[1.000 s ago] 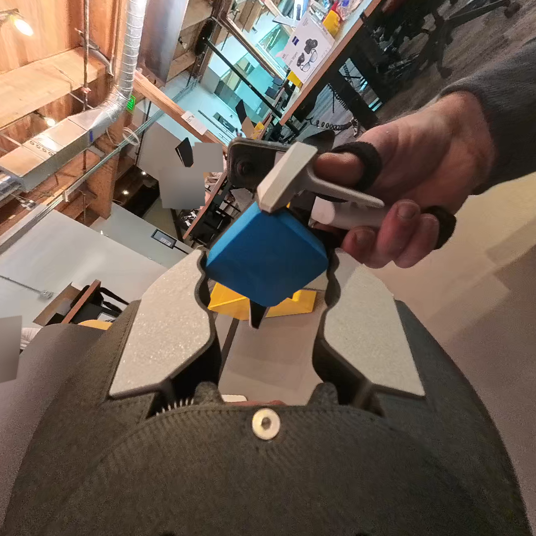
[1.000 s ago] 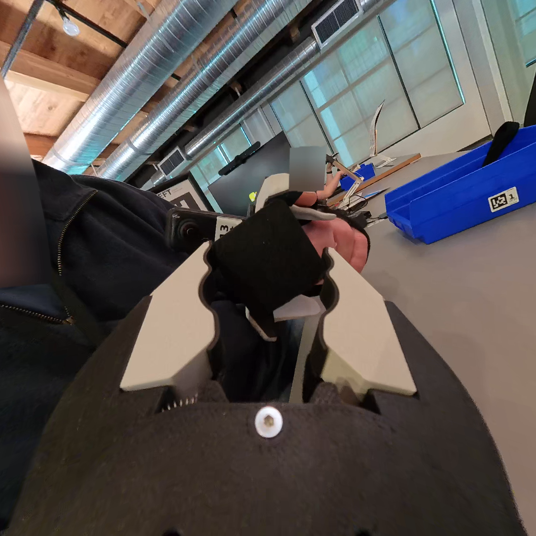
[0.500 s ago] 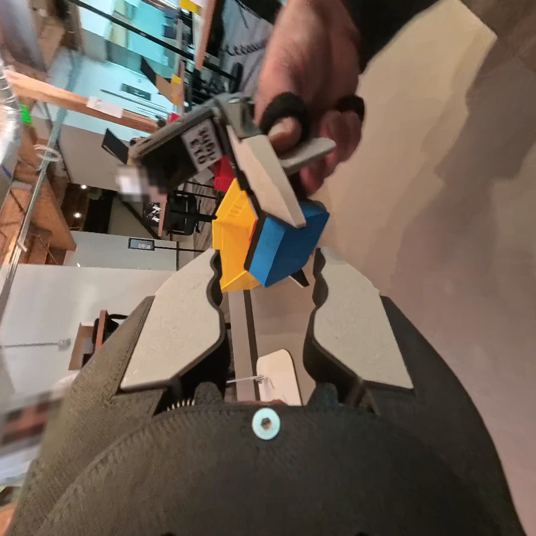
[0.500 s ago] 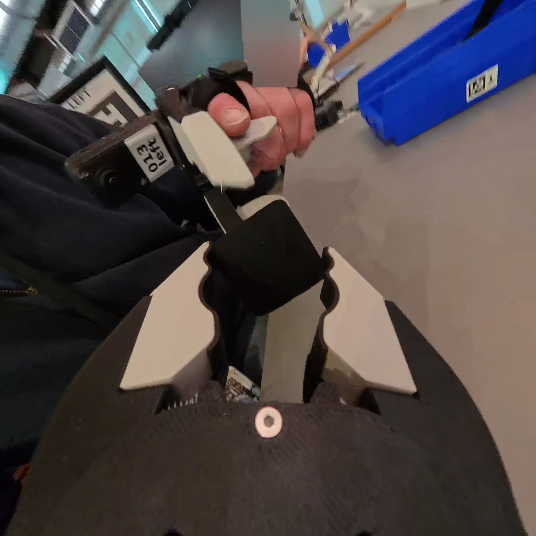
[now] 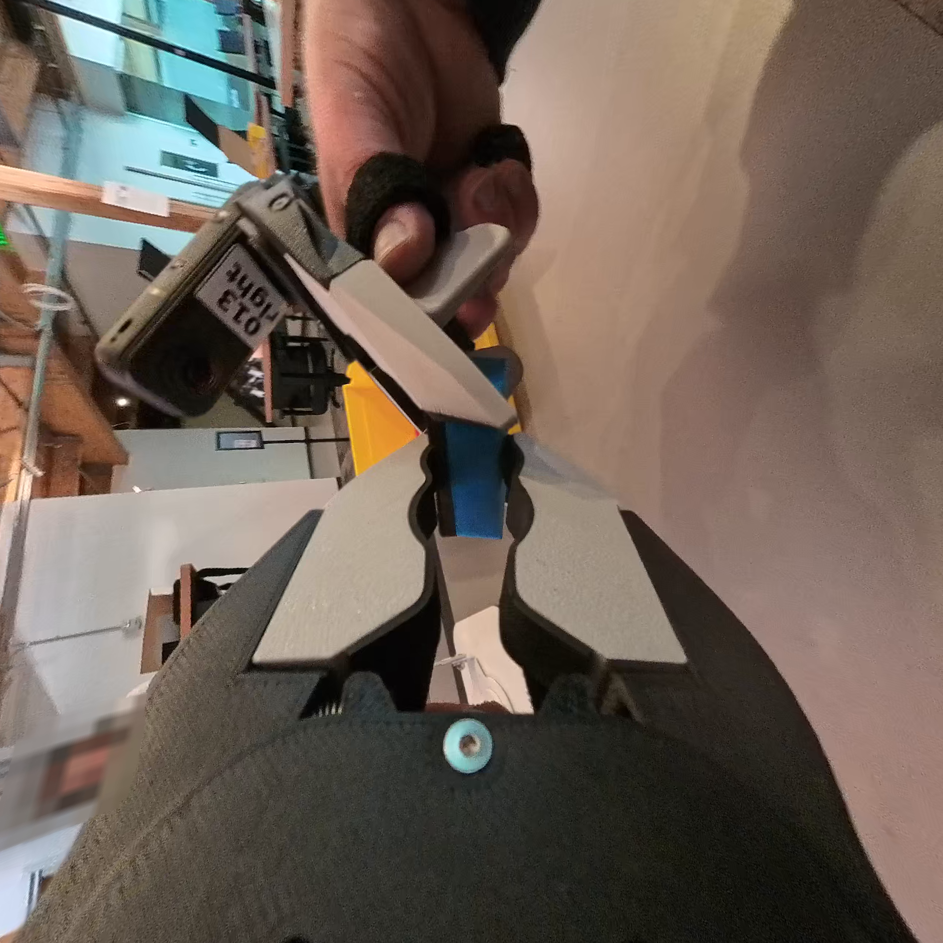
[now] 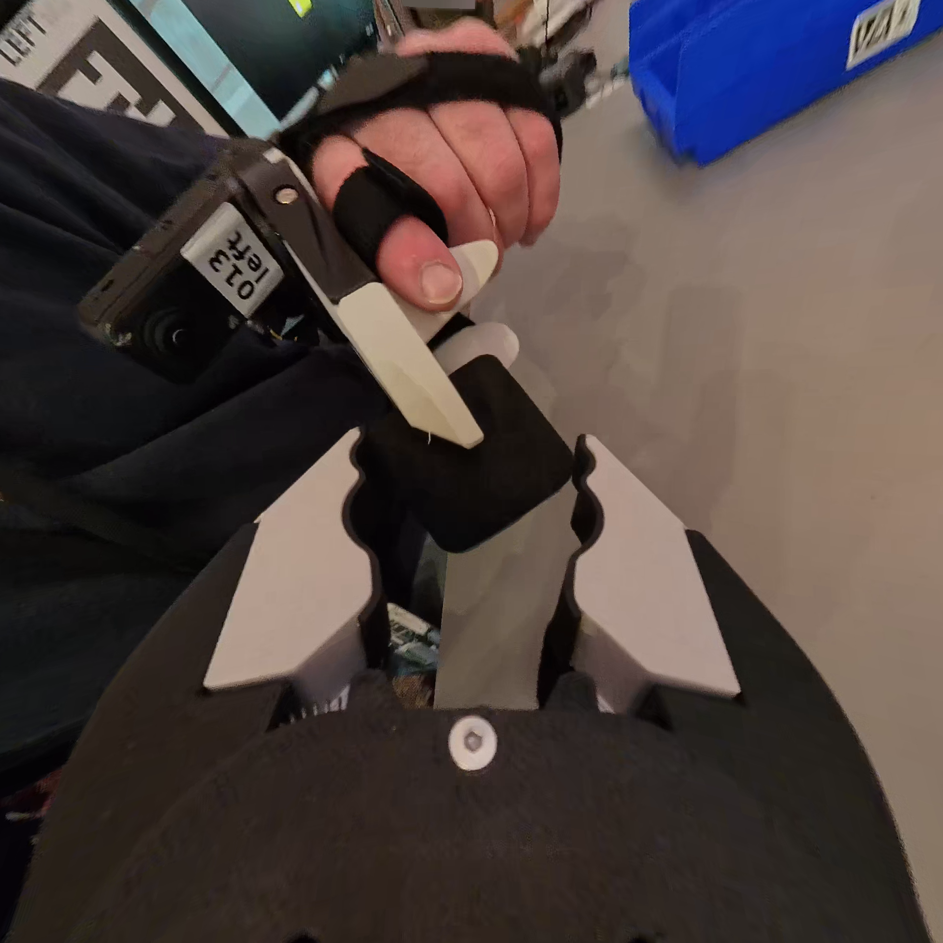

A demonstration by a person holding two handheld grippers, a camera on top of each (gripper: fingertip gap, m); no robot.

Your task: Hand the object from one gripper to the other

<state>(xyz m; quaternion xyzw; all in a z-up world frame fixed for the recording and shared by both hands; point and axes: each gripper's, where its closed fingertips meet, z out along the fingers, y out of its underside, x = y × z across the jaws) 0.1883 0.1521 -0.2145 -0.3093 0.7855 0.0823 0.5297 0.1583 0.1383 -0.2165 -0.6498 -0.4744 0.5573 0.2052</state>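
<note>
The foam block [image 5: 477,490], blue on one face and black on the other, sits between the tips of both grippers at once. The left gripper [image 5: 469,477] has its two fingers closed narrow on the thin sides of the block, both pads touching it. The right gripper [image 6: 467,462] stands wider, its fingers pressed on the broad black face's edges, so it holds the block too. Behind the block in the right wrist view, a hand [image 6: 459,148] grips the left device. A blue bin [image 6: 765,66] stands on the grey table [image 6: 765,408], well beyond the block.
</note>
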